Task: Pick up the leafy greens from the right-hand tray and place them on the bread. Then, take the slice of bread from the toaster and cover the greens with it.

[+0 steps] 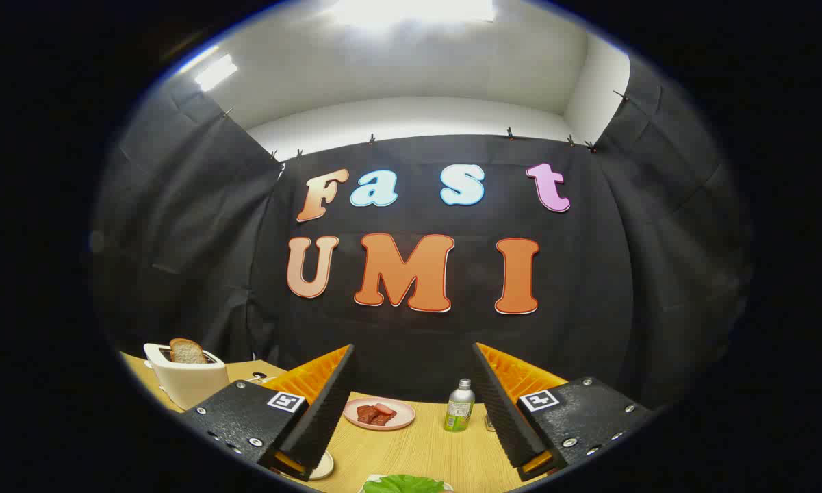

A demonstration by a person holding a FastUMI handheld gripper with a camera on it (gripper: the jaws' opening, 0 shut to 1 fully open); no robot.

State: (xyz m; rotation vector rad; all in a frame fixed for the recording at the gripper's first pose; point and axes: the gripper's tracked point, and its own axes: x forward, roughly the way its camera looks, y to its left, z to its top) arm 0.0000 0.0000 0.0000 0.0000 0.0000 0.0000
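Note:
My gripper (pixel 414 373) is held high above the wooden table (pixel 417 452), its two black-and-orange fingers wide apart with nothing between them. Just below the fingers, close to me, lie the leafy greens (pixel 404 484) on a pale tray whose rim barely shows. At the far left stands a cream toaster (pixel 188 380) with a slice of bread (pixel 187 350) sticking up out of its slot, beyond the left finger (pixel 328 400). A white plate edge (pixel 323 467) peeks out under the left finger; what lies on it is hidden.
A pink plate (pixel 380 413) with reddish meat slices sits at the back of the table between the fingers. A small metal bottle (pixel 459 405) with a green label stands just inside the right finger. The black cloth wall closes off the back.

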